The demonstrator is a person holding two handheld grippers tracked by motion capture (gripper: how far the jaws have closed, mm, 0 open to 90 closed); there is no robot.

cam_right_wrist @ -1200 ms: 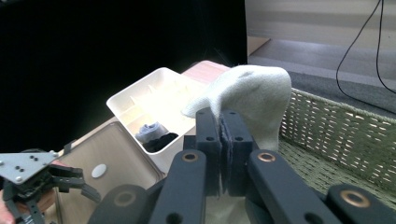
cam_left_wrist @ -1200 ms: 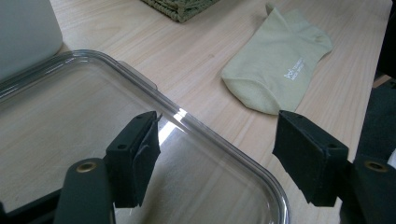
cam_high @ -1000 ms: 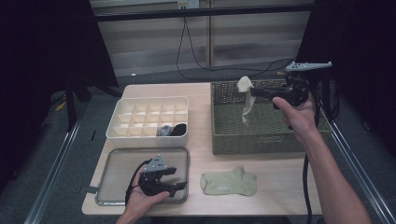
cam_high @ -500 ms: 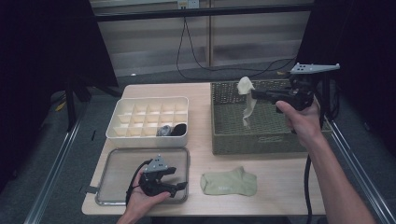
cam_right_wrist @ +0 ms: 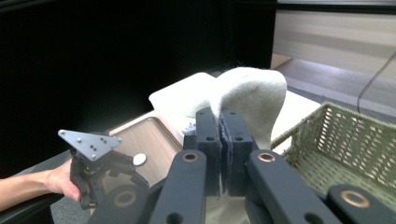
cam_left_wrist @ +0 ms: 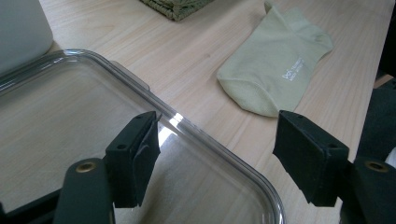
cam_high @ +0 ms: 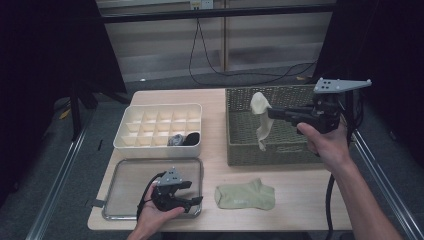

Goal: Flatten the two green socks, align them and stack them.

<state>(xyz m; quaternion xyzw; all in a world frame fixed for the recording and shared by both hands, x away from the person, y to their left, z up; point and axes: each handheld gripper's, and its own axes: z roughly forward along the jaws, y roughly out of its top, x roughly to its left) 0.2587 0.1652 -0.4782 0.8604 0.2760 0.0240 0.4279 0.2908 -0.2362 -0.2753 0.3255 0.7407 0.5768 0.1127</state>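
Pale sock (cam_high: pixel 260 120) clamped in right gripper (cam_high: pixel 272 113) above basket (cam_high: pixel 240 150). Left gripper (cam_left_wrist: pixel 215 154) held wide, empty. Green sock (cam_left_wrist: pixel 275 70) print too small to read.

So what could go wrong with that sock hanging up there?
The right gripper pinches only a small bit of the pale sock, so it might slip out and drop back into the wicker basket. Its dangling end could also snag on the basket's rim while being carried across.
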